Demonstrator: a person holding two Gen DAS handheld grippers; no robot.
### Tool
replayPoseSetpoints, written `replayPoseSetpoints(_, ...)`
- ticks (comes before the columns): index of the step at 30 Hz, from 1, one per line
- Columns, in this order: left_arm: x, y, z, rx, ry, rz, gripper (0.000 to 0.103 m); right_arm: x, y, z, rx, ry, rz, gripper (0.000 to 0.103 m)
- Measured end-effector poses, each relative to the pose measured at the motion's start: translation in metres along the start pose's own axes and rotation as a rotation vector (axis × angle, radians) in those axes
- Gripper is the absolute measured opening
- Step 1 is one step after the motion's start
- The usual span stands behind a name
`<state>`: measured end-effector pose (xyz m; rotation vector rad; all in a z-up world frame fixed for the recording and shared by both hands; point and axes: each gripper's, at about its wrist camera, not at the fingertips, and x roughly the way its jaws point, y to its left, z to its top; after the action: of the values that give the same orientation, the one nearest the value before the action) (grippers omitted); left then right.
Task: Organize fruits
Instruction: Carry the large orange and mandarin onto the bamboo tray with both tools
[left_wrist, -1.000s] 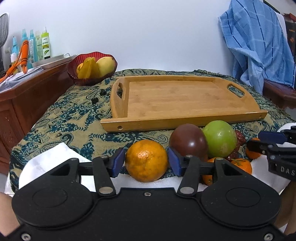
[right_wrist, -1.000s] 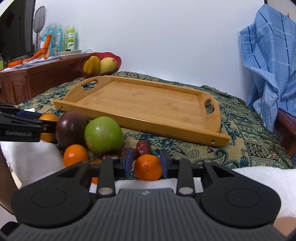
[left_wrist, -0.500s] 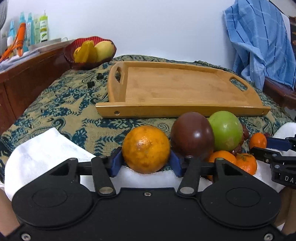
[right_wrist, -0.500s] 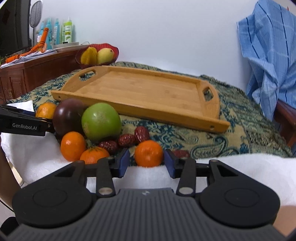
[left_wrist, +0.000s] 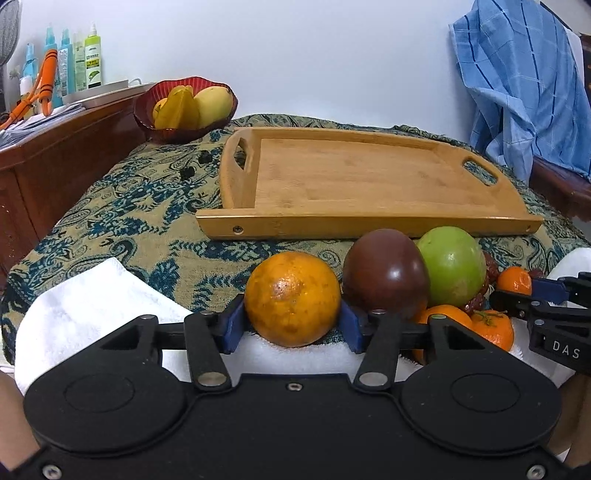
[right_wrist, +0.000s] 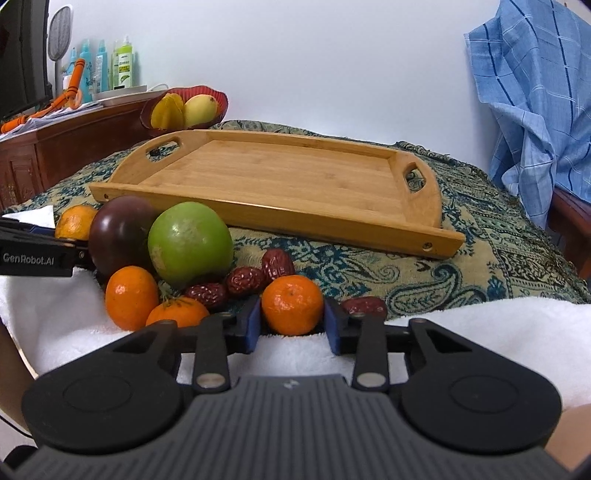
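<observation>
Left wrist view: my left gripper (left_wrist: 293, 325) has its blue pads pressed on either side of a large orange (left_wrist: 292, 298), which sits above the white towel (left_wrist: 88, 306). Just right of it stand a dark purple fruit (left_wrist: 386, 273) and a green fruit (left_wrist: 452, 266), touching each other. Two small mandarins (left_wrist: 493, 328) lie below them, at the towel's edge. My right gripper (left_wrist: 546, 299) enters from the right edge.

Right wrist view: my right gripper (right_wrist: 292, 325) has its pads closed around a small mandarin (right_wrist: 292, 304), held just over the towel (right_wrist: 480, 325). Left of it lie two more mandarins (right_wrist: 132, 297), with several red dates (right_wrist: 245, 280) between them and the green fruit (right_wrist: 190, 243). One date (right_wrist: 364, 305) lies just right of the gripper. The purple fruit (right_wrist: 122, 232) touches the green one; the large orange (right_wrist: 75, 226) shows behind it.

Both views: the bamboo tray (left_wrist: 369, 223) (right_wrist: 280, 218) rests on the patterned cloth (left_wrist: 129, 221) beyond the fruit pile, holding no fruit. A red bowl (left_wrist: 147, 118) of yellow fruit stands at the far left corner.
</observation>
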<state>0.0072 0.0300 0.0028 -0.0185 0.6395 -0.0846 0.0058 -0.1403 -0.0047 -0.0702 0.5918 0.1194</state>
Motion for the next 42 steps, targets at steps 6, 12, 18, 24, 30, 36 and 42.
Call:
replayPoseSetpoints(6, -0.014, -0.001, 0.009, -0.002, -0.042, 0.02, 0.05, -0.011, -0.003, 0.004, 0.016, -0.03, -0.004, 0.039)
replayPoseSetpoints(12, -0.026, -0.003, 0.026, -0.013, -0.061, 0.025, 0.05, -0.024, -0.006, 0.019, 0.019, -0.079, -0.007, 0.039)
replayPoseSetpoints(18, -0.03, -0.013, 0.049, 0.013, -0.065, 0.014, 0.05, -0.023, -0.015, 0.043, 0.054, -0.115, -0.006, 0.039)
replayPoseSetpoints(24, -0.017, -0.026, 0.081, 0.018, -0.056, -0.016, 0.05, -0.008, -0.029, 0.07, 0.091, -0.126, -0.006, 0.039)
replayPoseSetpoints(30, 0.008, -0.039, 0.11, 0.015, -0.022, -0.032, 0.05, 0.02, -0.045, 0.092, 0.129, -0.095, -0.004, 0.039)
replayPoseSetpoints(36, 0.048, -0.046, 0.133, 0.002, 0.039, -0.038, 0.05, 0.051, -0.063, 0.109, 0.174, -0.027, 0.004, 0.039)
replayPoseSetpoints(42, 0.088, -0.047, 0.148, -0.024, 0.111, -0.031, 0.05, 0.079, -0.077, 0.121, 0.191, 0.026, -0.013, 0.039)
